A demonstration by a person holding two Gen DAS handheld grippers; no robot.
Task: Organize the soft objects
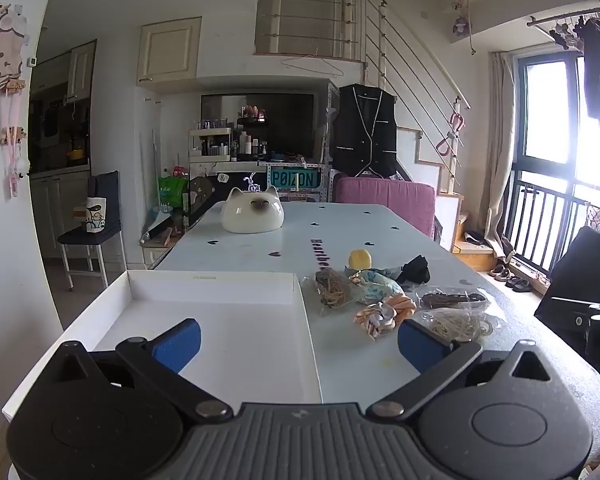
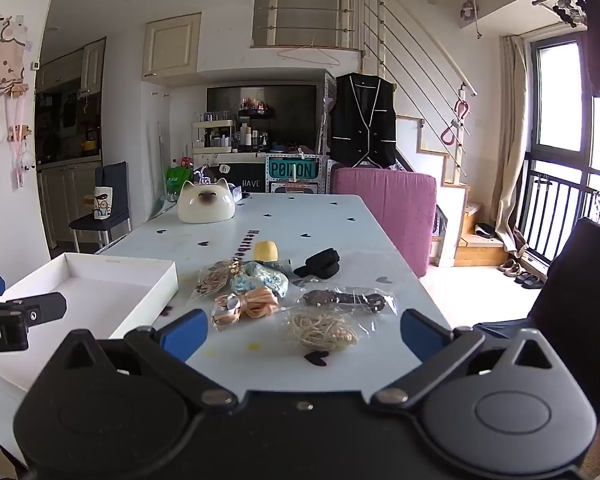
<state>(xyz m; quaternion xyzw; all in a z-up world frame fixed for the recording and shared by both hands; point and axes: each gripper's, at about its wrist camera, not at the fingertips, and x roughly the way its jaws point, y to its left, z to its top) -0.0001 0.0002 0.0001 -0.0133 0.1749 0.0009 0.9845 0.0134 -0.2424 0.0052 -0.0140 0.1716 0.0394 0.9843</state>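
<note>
- Grippers first: left gripper (image 1: 296, 340) and right gripper (image 2: 300, 334) both spread wide, grasping nothing.
- White tray (image 1: 220, 280) holds nothing yet.
- Scrunchies (image 2: 246, 306) and bagged hair ties (image 2: 324, 332) lie clustered on the table (image 2: 324, 216) beside it; sorting seems unstarted.

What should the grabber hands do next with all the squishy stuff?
Probably the right gripper, open and empty, should dip to the bag of beige bands right below it. The white tray beside the pile holds nothing yet.
</note>
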